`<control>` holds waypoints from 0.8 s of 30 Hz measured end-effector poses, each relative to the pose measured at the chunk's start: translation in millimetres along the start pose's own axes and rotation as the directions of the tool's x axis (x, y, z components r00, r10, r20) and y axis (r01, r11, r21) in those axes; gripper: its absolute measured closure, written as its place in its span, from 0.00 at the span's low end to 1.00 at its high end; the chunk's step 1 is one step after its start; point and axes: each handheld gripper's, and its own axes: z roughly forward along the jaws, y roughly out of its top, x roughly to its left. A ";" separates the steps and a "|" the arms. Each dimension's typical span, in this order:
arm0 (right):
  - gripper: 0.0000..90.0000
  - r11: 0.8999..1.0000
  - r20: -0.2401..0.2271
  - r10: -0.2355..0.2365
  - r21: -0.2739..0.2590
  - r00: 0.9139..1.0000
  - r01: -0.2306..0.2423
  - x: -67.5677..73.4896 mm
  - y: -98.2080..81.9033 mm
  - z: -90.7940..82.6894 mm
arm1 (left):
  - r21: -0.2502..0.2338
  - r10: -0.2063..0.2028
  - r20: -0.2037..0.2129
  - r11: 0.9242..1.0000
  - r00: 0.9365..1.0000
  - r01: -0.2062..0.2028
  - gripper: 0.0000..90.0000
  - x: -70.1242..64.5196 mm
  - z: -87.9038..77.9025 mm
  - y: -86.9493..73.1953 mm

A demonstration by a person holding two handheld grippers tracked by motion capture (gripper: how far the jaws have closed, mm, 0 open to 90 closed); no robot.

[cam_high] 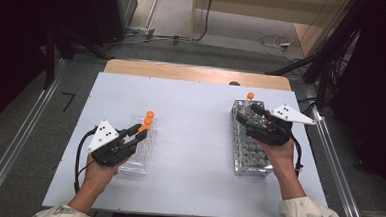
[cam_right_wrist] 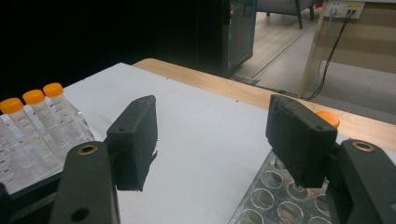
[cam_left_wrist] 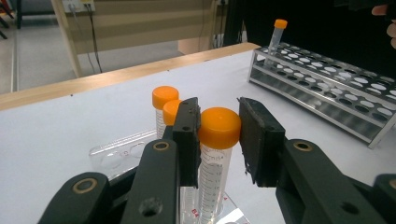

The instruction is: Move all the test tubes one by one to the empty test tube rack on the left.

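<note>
**Left gripper pinches the nearest orange-capped tube in the clear rack**

The orange-capped tube stands upright in the clear plastic rack on the left part of the white table. It is the nearest of three capped tubes in a row; the other two tubes stand just behind it. The left gripper has its jaws pressed against the cap from either side, the left pad touching it and the right pad at its edge, so the hold is on the cap alone, not on the tube's body.

Across the table the right gripper hovers over the metal rack with its jaws spread wide and nothing between them. One more capped tube stands alone in a far corner hole of that rack, and the rest of its holes look empty.

From here the likely trouble is the grip itself. The cap is smooth and rounded, and a pinch so high up could let the tube swing or slip out when lifted. If the pull is not straight up, the tube may bind in its hole and drag the light clear rack along, or knock the neighbours just behind. A loosely screwed cap could also come away from the tube.
</note>
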 end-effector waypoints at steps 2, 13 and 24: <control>0.36 1.000 0.002 0.002 0.000 1.000 -0.002 -0.3 0.0 -0.2 | -0.001 -0.004 0.004 1.000 1.000 0.004 0.75 0.5 0.0 -0.1; 0.36 1.000 0.024 0.002 0.000 1.000 -0.002 -5.9 -1.4 -0.5 | -0.005 -0.037 -0.003 0.999 0.999 0.037 0.51 2.2 -0.3 1.5; 0.36 1.000 0.135 0.002 0.007 0.991 -0.003 -34.9 -10.9 -0.6 | -0.038 -0.080 -0.065 0.996 0.995 0.077 0.26 2.2 -0.6 3.0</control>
